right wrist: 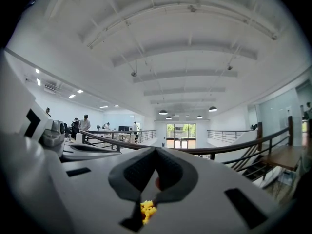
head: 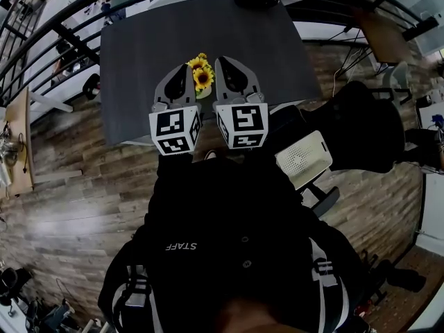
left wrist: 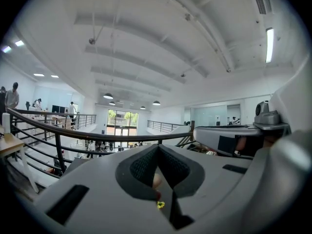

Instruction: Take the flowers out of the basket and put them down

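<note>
- The left gripper [left wrist: 157,156] has its two jaws pressed together. Only a thin slit runs between the grey jaw bodies, and I see nothing clamped between the dark pads [left wrist: 141,168].
- The right gripper [right wrist: 156,154] is the same: jaws closed against each other, with no object between them.
- Through the slit low in each gripper view a small piece of yellow shows. It is the flowers [right wrist: 146,210], which lie below the jaws, not inside them.
- In the head view the left gripper [head: 182,76] and the right gripper [head: 226,69] are held side by side and point forward over the table.
- The flowers [head: 202,73], small yellow blossoms with dark centres, stand between the two grippers, just beside both.
- A pale part [head: 203,93] shows directly under the blossoms. It is mostly hidden, so I cannot tell if it is the basket.
- The flowers are over the near part of the dark grey table [head: 139,54].
- Around the table there is a wooden floor [head: 76,186], and behind it a black railing [head: 66,37].
</note>
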Demonstrator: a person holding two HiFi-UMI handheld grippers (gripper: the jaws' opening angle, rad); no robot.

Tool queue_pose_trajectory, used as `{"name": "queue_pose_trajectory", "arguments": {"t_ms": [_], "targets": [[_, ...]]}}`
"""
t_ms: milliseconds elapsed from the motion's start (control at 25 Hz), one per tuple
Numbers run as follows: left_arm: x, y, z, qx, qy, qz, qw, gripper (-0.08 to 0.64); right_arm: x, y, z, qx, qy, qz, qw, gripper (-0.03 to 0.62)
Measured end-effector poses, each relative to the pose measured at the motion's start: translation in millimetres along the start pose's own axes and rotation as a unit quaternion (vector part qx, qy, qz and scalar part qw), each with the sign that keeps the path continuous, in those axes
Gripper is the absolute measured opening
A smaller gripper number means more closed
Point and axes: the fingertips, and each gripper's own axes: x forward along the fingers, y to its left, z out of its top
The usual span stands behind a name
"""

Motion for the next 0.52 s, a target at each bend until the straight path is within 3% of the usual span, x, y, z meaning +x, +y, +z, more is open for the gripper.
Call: {"name": "queue_pose_trajectory", "arguments": {"t_ms": [520], "targets": [[-4, 14, -5, -0.010, -0.001, 0.013, 0.9999, 0.000, 7, 10, -4, -0.007, -0.001, 0.009, 1.000, 0.014]]}}
